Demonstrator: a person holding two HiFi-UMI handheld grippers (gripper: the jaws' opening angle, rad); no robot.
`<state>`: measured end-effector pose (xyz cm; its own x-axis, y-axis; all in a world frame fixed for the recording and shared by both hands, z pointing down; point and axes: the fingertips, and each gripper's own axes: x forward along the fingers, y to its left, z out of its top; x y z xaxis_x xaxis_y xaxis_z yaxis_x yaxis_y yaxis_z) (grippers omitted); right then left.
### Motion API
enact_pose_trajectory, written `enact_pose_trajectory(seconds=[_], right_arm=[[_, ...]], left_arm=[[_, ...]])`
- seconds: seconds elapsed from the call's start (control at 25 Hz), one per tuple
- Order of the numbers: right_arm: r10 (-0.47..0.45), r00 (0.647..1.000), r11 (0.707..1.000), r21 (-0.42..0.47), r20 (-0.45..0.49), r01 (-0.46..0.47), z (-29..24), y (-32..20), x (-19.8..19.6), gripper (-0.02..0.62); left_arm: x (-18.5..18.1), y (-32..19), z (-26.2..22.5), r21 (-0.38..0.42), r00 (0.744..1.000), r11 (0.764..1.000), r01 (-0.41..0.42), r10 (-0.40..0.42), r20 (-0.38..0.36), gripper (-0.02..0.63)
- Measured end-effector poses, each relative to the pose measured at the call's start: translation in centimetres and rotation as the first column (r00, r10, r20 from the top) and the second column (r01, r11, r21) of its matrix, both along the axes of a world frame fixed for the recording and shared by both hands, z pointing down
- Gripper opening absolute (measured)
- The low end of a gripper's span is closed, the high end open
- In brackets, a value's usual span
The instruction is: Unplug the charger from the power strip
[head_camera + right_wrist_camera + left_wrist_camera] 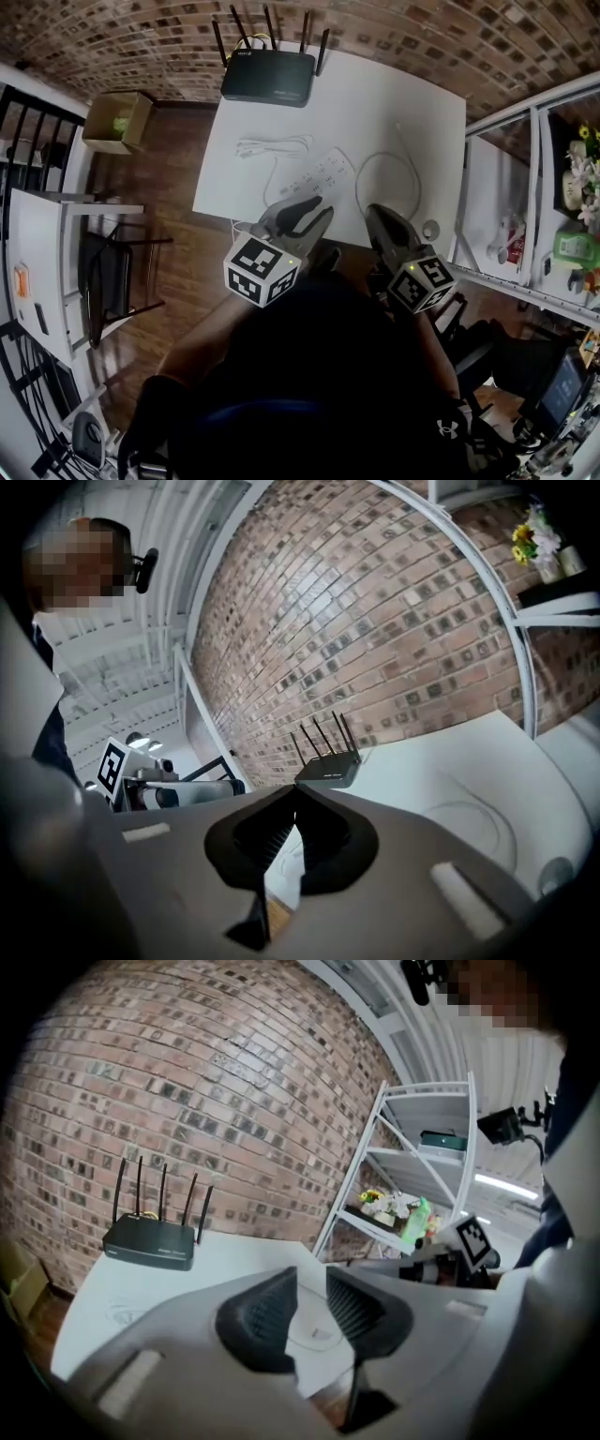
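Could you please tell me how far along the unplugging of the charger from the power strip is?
Looks done: no plug shows standing in the power strip on the table, though it is too small to be sure. In hand: nothing; the left claw is open and empty, the right claw shut on nothing, both near the table's front edge. Left: likely only confirming the sockets.

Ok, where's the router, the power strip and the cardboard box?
router (267, 77): head view, top of its body.
power strip (323, 173): head view, its socket face.
cardboard box (139, 120): head view, its brown wall.
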<state>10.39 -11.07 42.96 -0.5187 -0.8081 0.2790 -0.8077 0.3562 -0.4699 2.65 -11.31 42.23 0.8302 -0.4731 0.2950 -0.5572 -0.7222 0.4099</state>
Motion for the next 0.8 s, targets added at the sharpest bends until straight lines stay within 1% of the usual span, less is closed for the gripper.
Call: enact_pose_trajectory(seconds=[0.12, 0.36, 0.56, 0.8], right_arm=[[-0.009, 1.000, 1.000, 0.018, -0.025, 0.009, -0.09, -0.01, -0.30, 0.011], [0.009, 1.000, 1.000, 0.008, -0.026, -0.009, 0.30, 0.00, 0.15, 0.011], [0.005, 0.999, 1.000, 0.012, -0.035, -0.005, 0.31, 0.01, 0.11, 0.011], [-0.018, 0.995, 0.999, 0.044, -0.093, 0.022, -0.02, 0.26, -0.23, 0.011]], left_arm=[[0.01, 0.26, 0.28, -0.003, 1.000, 1.000, -0.004, 0.004, 0.006, 0.098], [-0.39, -0.04, 0.55, -0.013, 1.000, 1.000, 0.011, -0.011, 0.007, 0.097], [-0.26, 0.01, 0.73, -0.027, 1.000, 1.000, 0.006, -0.006, 0.006, 0.094], [-0.15, 0.04, 0.67, -0.022, 1.000, 1.000, 0.005, -0.005, 0.007, 0.094]])
